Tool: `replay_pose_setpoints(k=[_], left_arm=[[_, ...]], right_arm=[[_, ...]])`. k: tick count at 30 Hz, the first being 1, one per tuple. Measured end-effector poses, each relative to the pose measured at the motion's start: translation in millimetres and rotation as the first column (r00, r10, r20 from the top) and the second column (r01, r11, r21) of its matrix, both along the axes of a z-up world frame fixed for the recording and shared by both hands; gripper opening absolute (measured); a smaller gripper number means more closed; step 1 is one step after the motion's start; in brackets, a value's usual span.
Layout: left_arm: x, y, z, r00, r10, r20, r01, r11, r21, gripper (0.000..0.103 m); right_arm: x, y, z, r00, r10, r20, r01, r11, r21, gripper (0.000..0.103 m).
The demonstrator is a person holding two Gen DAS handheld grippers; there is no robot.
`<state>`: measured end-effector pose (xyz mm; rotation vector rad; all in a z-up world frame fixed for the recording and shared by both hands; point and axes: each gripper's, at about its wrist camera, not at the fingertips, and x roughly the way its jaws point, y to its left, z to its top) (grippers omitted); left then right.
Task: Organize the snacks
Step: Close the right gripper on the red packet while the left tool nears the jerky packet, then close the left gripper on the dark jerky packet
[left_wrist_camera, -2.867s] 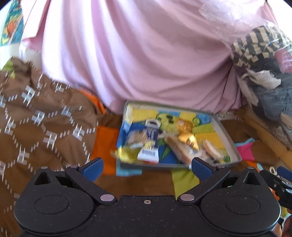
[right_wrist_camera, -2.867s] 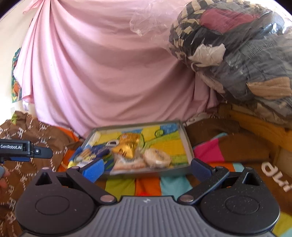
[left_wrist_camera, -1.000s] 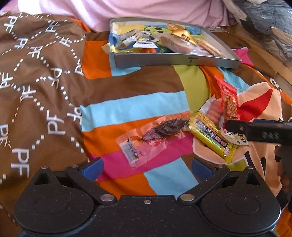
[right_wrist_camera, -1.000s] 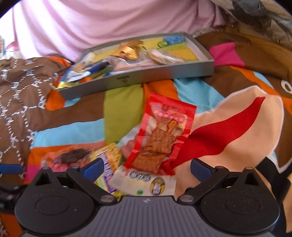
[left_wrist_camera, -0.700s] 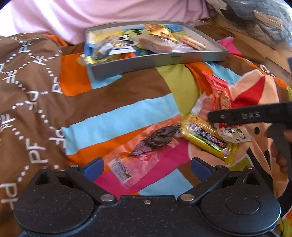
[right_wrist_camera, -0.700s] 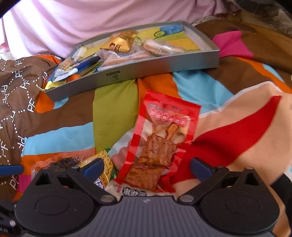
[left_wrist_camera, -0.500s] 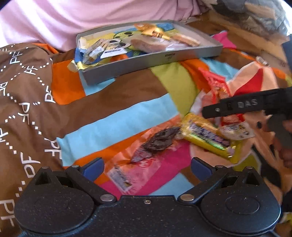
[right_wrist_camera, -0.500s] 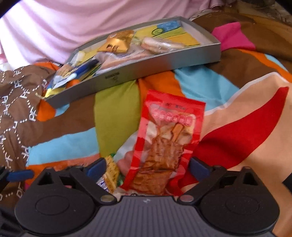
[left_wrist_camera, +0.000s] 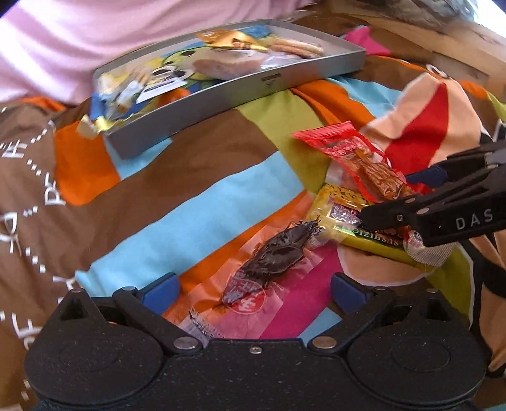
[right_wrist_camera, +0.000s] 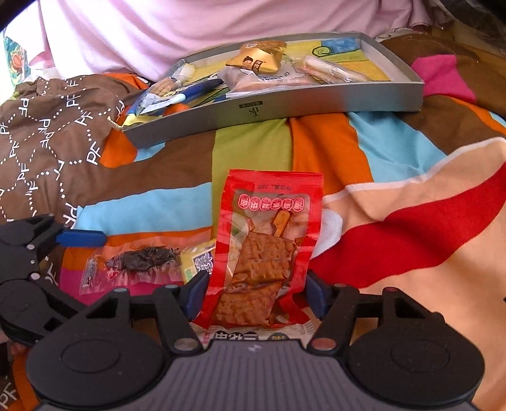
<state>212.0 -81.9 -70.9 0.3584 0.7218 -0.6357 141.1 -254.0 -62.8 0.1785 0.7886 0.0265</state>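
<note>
I see a red snack packet (right_wrist_camera: 265, 253) with brown pieces showing through its clear window, lying on a striped, many-coloured blanket (right_wrist_camera: 395, 151); in the right wrist view it sits at 6 o'clock from centre, its lower end between the blue pads of my right gripper (right_wrist_camera: 254, 297). The two fingers have narrowed in on either side of the packet, and the pads look to be touching its edges, so the right gripper grips the red packet. Its lower end lies over a white-labelled packet (right_wrist_camera: 253, 336), only partly visible. Just to the packet's 9 o'clock lies a yellow bar wrapper (right_wrist_camera: 197, 259), and beyond that a clear pink wrapper holding a dark, shrivelled snack (right_wrist_camera: 142, 259). In the left wrist view that dark snack (left_wrist_camera: 278, 249) lies at 12 o'clock from my left gripper (left_wrist_camera: 254, 287), whose blue fingers stand wide apart with nothing between them, the wrapper's near end lying in the gap on the blanket. At 12 o'clock in both views, well apart from the loose packets, a shallow grey tray (right_wrist_camera: 316, 104) rests on the blanket, holding a gold wrapper (right_wrist_camera: 256, 60), pale biscuit packets and a blue-and-white pack (right_wrist_camera: 177, 95). Behind the tray hangs a pink cloth (right_wrist_camera: 189, 25).
</note>
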Motion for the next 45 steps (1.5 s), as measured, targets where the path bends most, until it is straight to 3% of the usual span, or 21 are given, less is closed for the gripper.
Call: replay_pose_setpoints(k=[5, 10, 17, 22, 28, 34, 37, 41, 43, 45], left_arm=[[5, -1, 3, 0.995, -0.055, -0.088, 0.058, 0.998, 0.035, 0.099], [5, 3, 8, 0.974, -0.052, -0.222, 0.043, 0.998, -0.044, 0.096], [-13, 3, 10, 0.934, -0.081, -0.348, 0.042, 0.992, -0.116, 0.089], [-23, -2, 6, 0.958, -0.033, -0.285, 0.003, 0.995, -0.104, 0.089], [-15, -2, 4, 0.967, 0.005, -0.256, -0.037, 0.992, -0.12, 0.092], [-9, -4, 5, 0.98, 0.001, -0.201, -0.019, 0.996, -0.09, 0.09], [-7, -3, 5, 0.981, 0.016, -0.192, -0.036, 0.994, -0.104, 0.086], [-7, -4, 5, 0.984, 0.022, -0.176, -0.041, 0.994, -0.105, 0.081], [-7, -4, 5, 0.984, 0.026, -0.175, -0.046, 0.993, -0.11, 0.076], [-8, -4, 6, 0.985, 0.025, -0.169, -0.044, 0.993, -0.111, 0.06]], right_arm=[[-4, -3, 1, 1.0, 0.012, -0.002, -0.012, 1.0, 0.009, 0.065], [-16, -3, 2, 0.999, 0.041, -0.003, -0.041, 0.999, 0.002, 0.064], [-44, 0, 0, 0.998, 0.067, 0.004, -0.067, 0.997, -0.025, 0.064], [-56, 3, -3, 0.997, 0.077, 0.018, -0.076, 0.996, -0.051, 0.067], [-52, 7, -4, 0.998, 0.06, 0.014, -0.058, 0.994, -0.092, 0.077], [-52, 10, -6, 0.999, 0.049, 0.016, -0.047, 0.991, -0.122, 0.08], [-51, 12, -7, 0.999, 0.052, 0.012, -0.05, 0.989, -0.14, 0.079], [-53, 15, -6, 0.998, 0.064, 0.024, -0.061, 0.989, -0.133, 0.066], [-55, 16, -6, 0.998, 0.06, 0.029, -0.056, 0.989, -0.134, 0.065], [-57, 16, -5, 0.998, 0.052, 0.034, -0.047, 0.991, -0.124, 0.065]])
